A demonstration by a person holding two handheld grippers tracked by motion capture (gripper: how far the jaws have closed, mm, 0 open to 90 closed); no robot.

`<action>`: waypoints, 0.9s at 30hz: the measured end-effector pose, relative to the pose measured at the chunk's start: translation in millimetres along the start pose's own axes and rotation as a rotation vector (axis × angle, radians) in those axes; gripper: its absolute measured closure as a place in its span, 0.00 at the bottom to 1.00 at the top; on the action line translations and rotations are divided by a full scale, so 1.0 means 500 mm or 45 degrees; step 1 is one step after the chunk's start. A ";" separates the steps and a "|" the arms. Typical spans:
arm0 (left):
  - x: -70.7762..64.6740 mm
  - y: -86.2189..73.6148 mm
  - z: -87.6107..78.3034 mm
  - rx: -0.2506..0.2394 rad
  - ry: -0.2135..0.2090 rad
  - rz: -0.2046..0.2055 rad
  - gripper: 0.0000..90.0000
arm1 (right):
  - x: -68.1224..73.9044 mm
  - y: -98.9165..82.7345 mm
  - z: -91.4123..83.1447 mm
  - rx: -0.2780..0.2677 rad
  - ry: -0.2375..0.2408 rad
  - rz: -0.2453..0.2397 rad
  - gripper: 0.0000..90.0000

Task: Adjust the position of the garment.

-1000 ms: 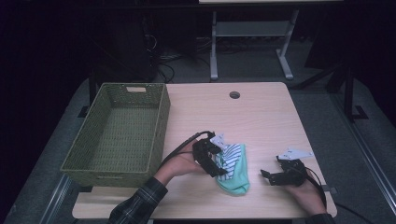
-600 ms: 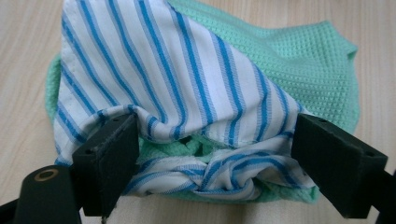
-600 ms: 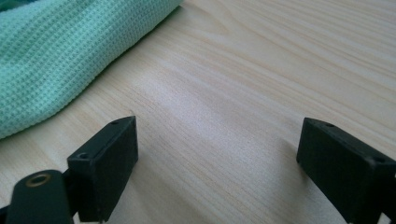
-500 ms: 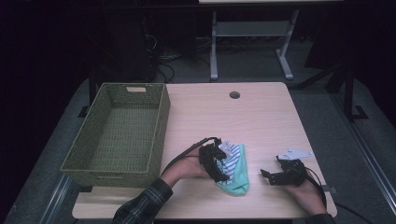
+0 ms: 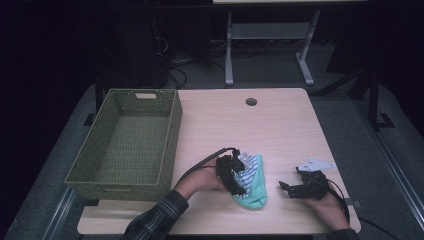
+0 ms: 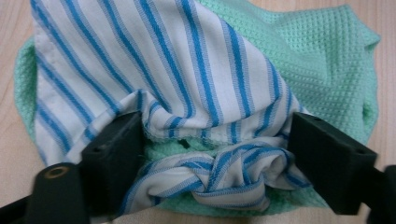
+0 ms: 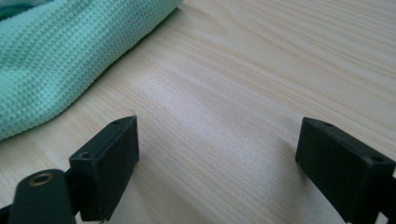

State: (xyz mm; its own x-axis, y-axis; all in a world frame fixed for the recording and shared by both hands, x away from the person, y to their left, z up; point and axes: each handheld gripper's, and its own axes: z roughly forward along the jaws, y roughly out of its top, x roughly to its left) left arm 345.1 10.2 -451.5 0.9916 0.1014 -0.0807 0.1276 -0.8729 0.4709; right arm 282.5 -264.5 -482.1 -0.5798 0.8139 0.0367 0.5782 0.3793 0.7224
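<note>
A white cloth with blue stripes (image 5: 248, 165) (image 6: 187, 70) lies crumpled on a mint green waffle cloth (image 5: 253, 194) (image 6: 317, 46) near the table's front edge. My left gripper (image 5: 236, 181) (image 6: 215, 135) is down on this pile. Its jaws have just been closing a little and stand wide, with a bunched fold of the striped cloth between them that brushes both pads. My right gripper (image 5: 286, 188) (image 7: 217, 140) rests low over bare wood to the right of the pile, open with nothing between its jaws. An edge of the green cloth (image 7: 46, 56) shows at its left.
A woven green basket (image 5: 172, 131) stands on the left part of the wooden table (image 5: 260, 125). There is a round cable hole (image 5: 251, 102) near the far edge. A metal frame stands on the dark floor beyond the table.
My left hand has come down and slightly to the right, onto the cloth pile. The right hand has kept still.
</note>
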 end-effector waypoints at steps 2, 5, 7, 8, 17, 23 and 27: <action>-0.001 0.001 -0.004 0.003 -0.015 0.011 0.29 | 0.000 0.000 0.000 0.001 -0.002 -0.003 0.14; 0.000 0.000 -0.008 -0.006 -0.038 0.002 0.43 | 0.001 0.000 0.000 0.002 -0.003 -0.005 0.14; 0.003 -0.001 -0.010 -0.012 -0.054 -0.011 0.51 | 0.001 0.000 0.000 0.002 -0.003 -0.005 0.14; 0.004 -0.002 -0.011 -0.017 -0.063 -0.021 0.56 | 0.001 0.000 0.001 0.002 -0.003 -0.006 0.14; 0.007 -0.003 -0.013 -0.022 -0.095 -0.078 0.73 | 0.001 0.000 0.001 0.002 -0.005 -0.010 0.14; 0.012 -0.003 -0.026 -0.035 -0.094 -0.116 0.74 | 0.001 0.000 0.001 0.001 -0.005 -0.007 0.14; 0.013 -0.001 -0.042 -0.038 -0.083 -0.133 0.74 | 0.001 0.000 0.001 0.003 -0.005 -0.009 0.14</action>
State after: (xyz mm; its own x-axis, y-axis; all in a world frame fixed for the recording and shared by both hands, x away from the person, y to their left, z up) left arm 352.0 21.3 -433.6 0.9693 0.1594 -0.1871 0.2320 -0.8445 0.4827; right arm 282.7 -264.0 -482.3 -0.5818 0.8128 0.0289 0.5751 0.3860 0.7212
